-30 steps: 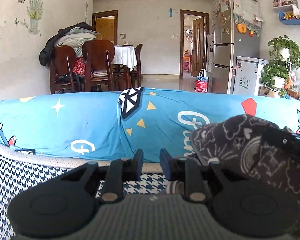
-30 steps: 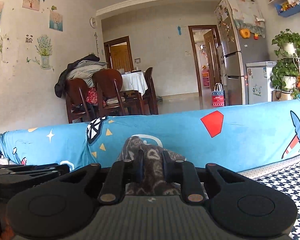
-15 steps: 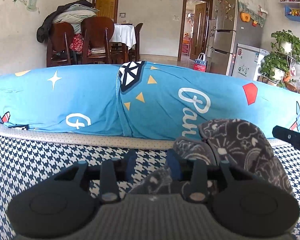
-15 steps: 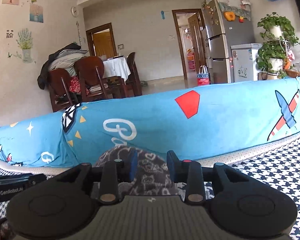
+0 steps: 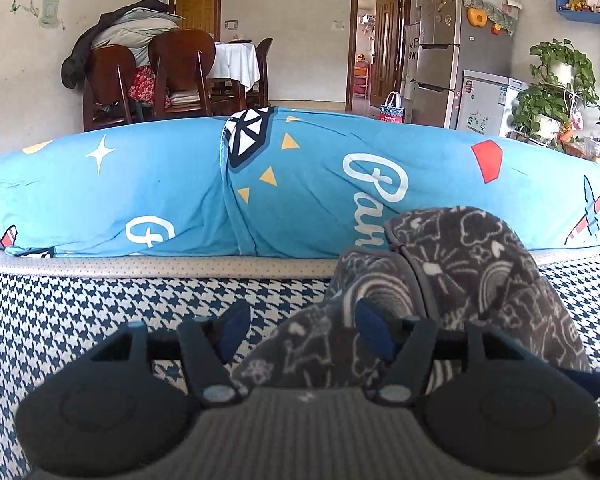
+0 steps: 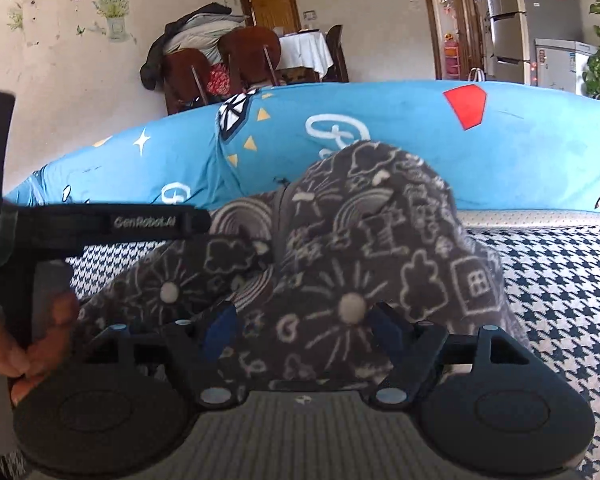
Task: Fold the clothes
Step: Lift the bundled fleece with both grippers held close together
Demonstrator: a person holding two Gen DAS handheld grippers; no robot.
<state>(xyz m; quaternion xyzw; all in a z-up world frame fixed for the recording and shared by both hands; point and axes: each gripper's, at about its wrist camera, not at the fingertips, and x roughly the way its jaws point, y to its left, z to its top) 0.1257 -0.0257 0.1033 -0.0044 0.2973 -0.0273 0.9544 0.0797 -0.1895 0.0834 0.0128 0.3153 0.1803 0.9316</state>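
A dark grey garment [image 5: 472,280] printed with white doodles lies bunched in a mound on a houndstooth-patterned bed surface [image 5: 100,304], just in front of a long blue bolster [image 5: 180,192] that runs side to side across both views. In the left wrist view, the left hand-held gripper [image 5: 300,332] has its fingers spread wide, a fold of the garment lying between them and rising to the right. In the right wrist view, the right hand-held gripper [image 6: 300,332] is likewise spread, with the cloth heaped between and beyond its fingers; the mound is piled rather than laid flat, so its long axis cannot be told for certain, though a seam [image 6: 280,224] runs roughly upright over its crest. The left hand-held gripper shows at the left edge of that view, held by a hand [image 6: 28,340] beside the garment. Behind the bolster stand wooden chairs [image 5: 148,76], a refrigerator [image 5: 448,52] and potted plants [image 5: 556,80].
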